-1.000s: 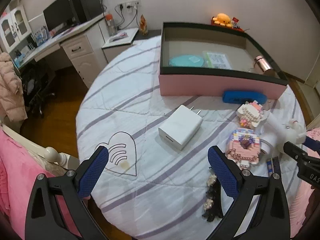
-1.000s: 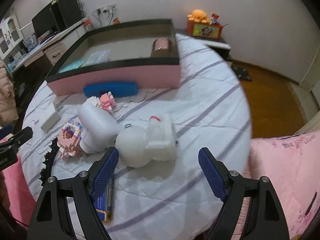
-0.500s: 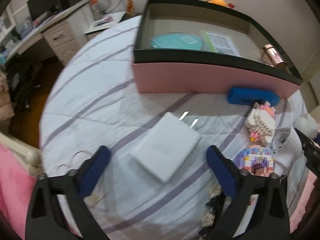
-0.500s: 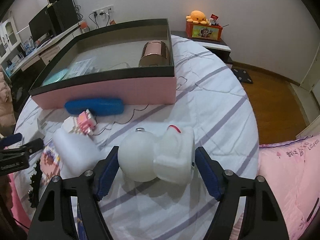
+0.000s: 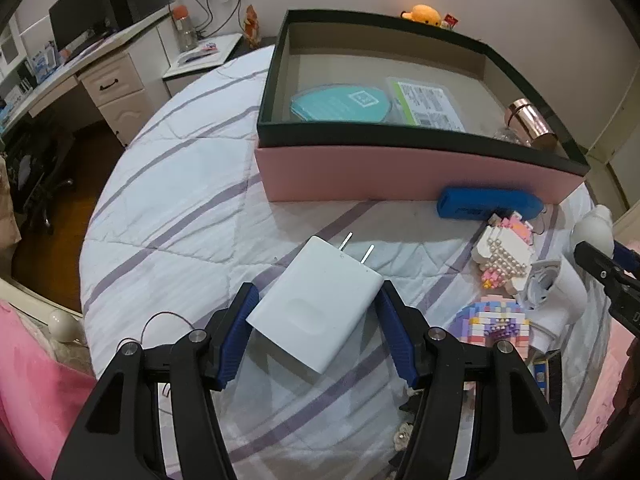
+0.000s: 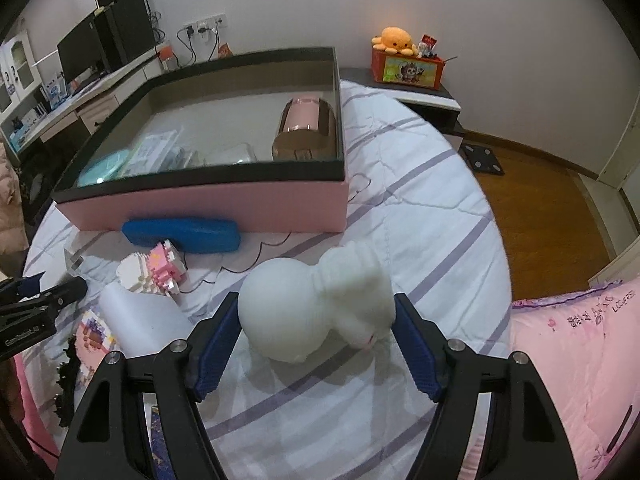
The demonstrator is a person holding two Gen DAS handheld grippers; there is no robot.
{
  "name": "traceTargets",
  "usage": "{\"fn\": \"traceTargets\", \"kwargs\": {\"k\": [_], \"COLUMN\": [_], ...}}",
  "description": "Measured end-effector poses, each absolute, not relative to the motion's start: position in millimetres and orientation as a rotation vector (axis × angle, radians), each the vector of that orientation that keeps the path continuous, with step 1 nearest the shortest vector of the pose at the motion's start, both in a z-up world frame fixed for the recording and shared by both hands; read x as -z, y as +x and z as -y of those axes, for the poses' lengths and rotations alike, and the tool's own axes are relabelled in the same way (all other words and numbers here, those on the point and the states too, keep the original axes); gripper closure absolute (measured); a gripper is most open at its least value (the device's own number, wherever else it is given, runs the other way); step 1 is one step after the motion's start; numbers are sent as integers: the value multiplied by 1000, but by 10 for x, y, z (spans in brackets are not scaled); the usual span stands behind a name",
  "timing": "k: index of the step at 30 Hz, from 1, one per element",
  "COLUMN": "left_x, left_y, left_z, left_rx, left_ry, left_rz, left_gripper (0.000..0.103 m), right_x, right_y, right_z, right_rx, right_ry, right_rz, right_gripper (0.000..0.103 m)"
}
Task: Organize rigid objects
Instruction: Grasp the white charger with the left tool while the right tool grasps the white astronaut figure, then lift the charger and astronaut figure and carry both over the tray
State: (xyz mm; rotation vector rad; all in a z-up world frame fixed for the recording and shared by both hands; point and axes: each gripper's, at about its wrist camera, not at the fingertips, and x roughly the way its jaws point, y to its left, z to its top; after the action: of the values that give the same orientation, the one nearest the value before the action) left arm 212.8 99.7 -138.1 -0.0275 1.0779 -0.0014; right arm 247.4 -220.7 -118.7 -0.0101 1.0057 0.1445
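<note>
Left wrist view first: your white charger lies flat on the striped bedspread, prongs toward the pink storage box, and your left gripper, a second ago wide and short of it, now straddles it with jaws closing, pads almost at its edges. Your right gripper has likewise come around the white rabbit figure, pads at its sides, contact unclear. Both grasps look nearly ready; the box is probably next
</note>
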Motion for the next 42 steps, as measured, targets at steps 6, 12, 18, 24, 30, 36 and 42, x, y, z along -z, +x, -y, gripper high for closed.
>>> {"fn": "traceTargets", "kwargs": {"k": [6, 12, 18, 24, 30, 36, 42], "left_x": [1095, 740, 406, 22, -247, -358, -405], "left_y": [1956, 1751, 1508, 1271, 1033, 801, 592], "left_z": [-961, -937, -953, -921, -843, -773, -726], "left_rx": [2, 3, 12, 31, 39, 47, 46], "left_ry": [-32, -27, -23, -29, -16, -4, 6], "left_rz": [-1002, -903, -807, -690, -605, -552, -519], "left_gripper": [42, 42, 42, 42, 42, 42, 42], "right_x": [936, 587, 268, -125, -393, -520, -548], "right_y": [2276, 2012, 1790, 1482, 1179, 936, 779], "right_z": [2247, 2322, 2326, 2325, 2321, 2343, 2369], "right_rx": [-144, -146, -148, -174, -166, -171, -181], "right_ry": [1, 14, 12, 21, 6, 5, 16], "right_rz": [-938, -837, -737, -616, -517, -456, -428], "right_gripper": [28, 28, 28, 28, 28, 28, 28]}}
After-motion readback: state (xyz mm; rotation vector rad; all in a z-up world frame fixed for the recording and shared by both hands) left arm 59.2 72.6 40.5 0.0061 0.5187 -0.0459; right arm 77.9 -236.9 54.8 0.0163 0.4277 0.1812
